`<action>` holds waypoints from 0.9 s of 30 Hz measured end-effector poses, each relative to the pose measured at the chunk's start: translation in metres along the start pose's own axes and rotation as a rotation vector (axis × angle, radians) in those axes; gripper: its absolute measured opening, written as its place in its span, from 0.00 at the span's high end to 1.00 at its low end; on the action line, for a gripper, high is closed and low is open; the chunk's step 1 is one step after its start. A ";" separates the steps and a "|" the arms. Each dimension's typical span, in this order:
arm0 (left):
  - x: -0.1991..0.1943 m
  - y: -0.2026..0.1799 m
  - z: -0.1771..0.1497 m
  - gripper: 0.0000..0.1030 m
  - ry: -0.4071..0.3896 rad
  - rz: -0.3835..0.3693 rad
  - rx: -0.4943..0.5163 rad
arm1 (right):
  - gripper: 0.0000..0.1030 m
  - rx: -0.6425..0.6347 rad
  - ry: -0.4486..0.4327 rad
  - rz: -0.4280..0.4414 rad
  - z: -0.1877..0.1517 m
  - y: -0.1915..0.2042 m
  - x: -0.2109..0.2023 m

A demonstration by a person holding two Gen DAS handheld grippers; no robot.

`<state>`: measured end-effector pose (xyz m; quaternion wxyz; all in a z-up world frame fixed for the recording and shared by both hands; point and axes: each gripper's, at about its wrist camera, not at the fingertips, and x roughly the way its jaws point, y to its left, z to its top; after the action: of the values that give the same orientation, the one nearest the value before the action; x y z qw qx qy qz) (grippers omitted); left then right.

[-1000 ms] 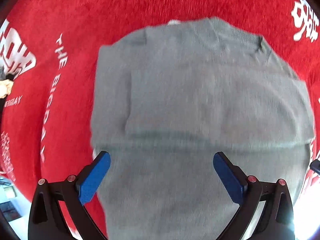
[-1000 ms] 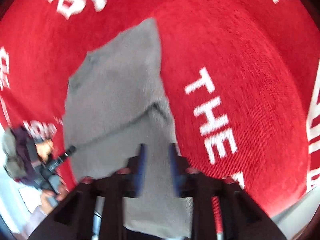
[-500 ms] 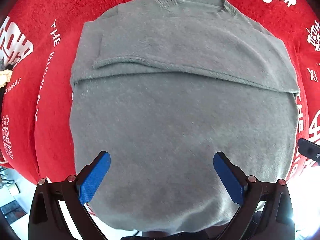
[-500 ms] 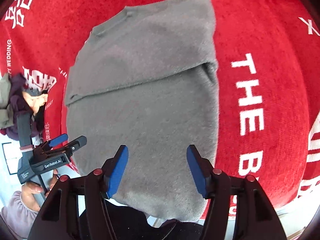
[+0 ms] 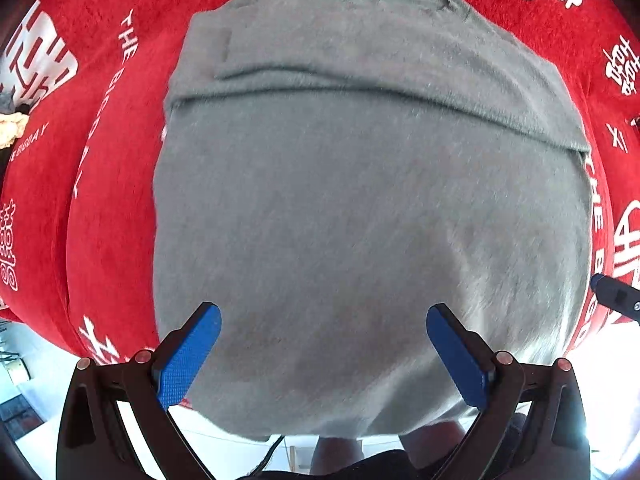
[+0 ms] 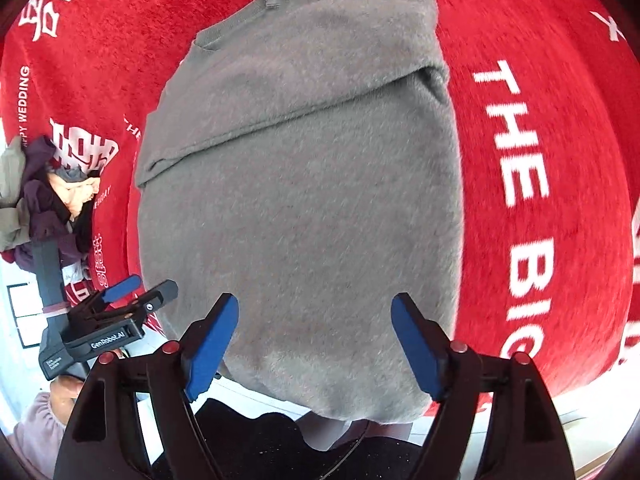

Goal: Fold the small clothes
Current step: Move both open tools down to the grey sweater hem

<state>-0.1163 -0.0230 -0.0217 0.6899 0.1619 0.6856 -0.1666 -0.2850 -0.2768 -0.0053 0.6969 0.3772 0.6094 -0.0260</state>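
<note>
While we hover above it, the fuzzy grey knit sweater point(image 5: 360, 208) lies flat on the red printed cloth point(image 5: 100, 200) covering the counter, sleeve folded across its chest, collar far, hem near. Our left hand-held gripper point(image 5: 322, 354) is spread; the right hand-held gripper point(image 6: 314, 344) is opening, both empty.

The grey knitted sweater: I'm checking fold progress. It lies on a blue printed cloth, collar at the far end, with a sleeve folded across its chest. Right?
Not quite: the printed cloth under the grey knitted sweater is red with white lettering, not blue, as the right wrist view shows. The collar is at the far end, and a sleeve lies folded across the chest.
</note>
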 end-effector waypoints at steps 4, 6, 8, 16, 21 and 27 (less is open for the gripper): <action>-0.006 0.016 -0.022 0.00 -0.006 -0.014 -0.007 | 0.00 -0.010 -0.012 -0.005 -0.023 0.014 0.005; -0.008 0.021 -0.032 0.00 -0.003 -0.013 -0.007 | 0.00 0.001 -0.014 0.022 -0.036 0.021 0.007; -0.010 0.028 -0.043 0.00 -0.002 -0.009 -0.001 | 0.00 0.007 -0.013 0.043 -0.047 0.029 0.009; -0.011 0.051 -0.077 0.00 -0.016 -0.023 0.036 | 0.00 0.061 0.030 0.053 -0.090 0.039 0.021; -0.002 0.074 -0.106 0.00 -0.001 -0.074 0.010 | 0.00 0.097 0.035 -0.002 -0.117 0.020 0.020; 0.022 0.105 -0.137 0.00 0.021 -0.156 -0.033 | 0.00 0.075 0.094 -0.056 -0.140 -0.009 0.026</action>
<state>-0.1909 0.1321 -0.0449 0.6701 0.0981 0.7061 -0.2068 -0.3988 -0.1939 -0.0289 0.6519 0.3866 0.6504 -0.0506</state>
